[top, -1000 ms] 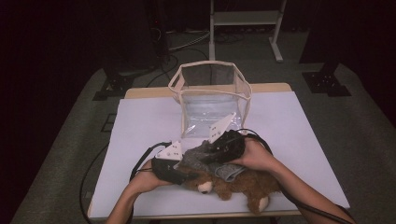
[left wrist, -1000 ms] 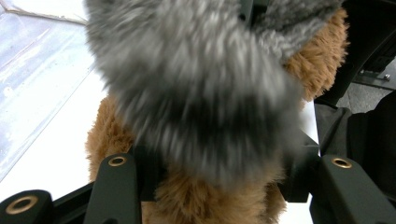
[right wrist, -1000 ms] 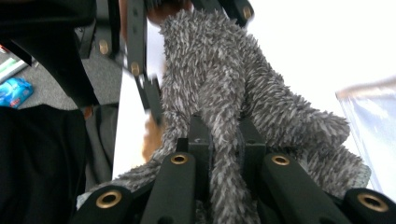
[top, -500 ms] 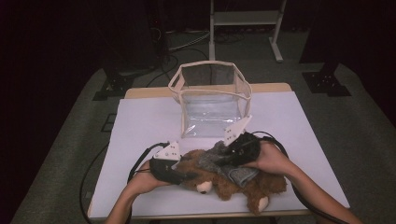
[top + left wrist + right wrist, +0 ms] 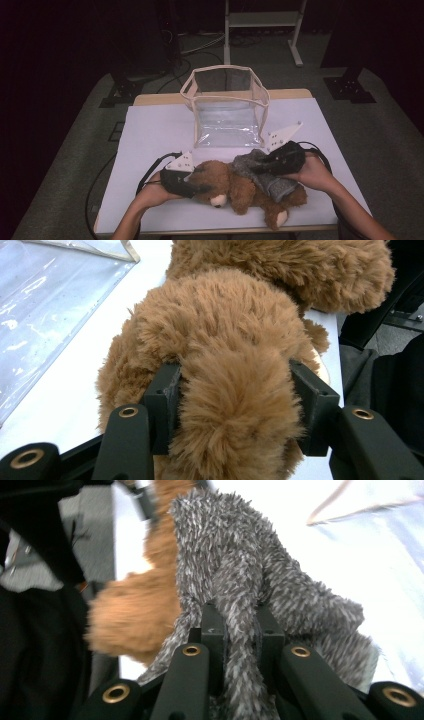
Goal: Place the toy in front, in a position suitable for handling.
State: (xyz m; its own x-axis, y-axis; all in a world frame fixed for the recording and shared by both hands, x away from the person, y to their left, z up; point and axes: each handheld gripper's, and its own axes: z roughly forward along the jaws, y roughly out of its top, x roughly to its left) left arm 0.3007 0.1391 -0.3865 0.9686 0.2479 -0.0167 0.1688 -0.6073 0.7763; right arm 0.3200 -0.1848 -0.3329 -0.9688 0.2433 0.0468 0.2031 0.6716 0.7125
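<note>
Teddy bear (image 5: 240, 190) lies on its side at the near edge of the tabletop (image 5: 150, 135), between both hands. Left tongs (image 5: 235, 400) are clamped on a thick furry part of the bear, fur bulging between the pads; reads as an anchor grip so the bear can't slide. Right tongs (image 5: 239, 630) are pinched nearly closed on a fold of the grey fuzzy garment (image 5: 260, 172) that drapes over the bear's middle. Thin fabric, hence the narrow gap. Looks like one hand holds the toy while the other works the garment along the body; can't tell if it's going on or coming off. Farther back, a clear plastic bag (image 5: 227, 112) with cream trim stands open at tabletop centre, just beyond the bear, not touching. Likely the destination.
</note>
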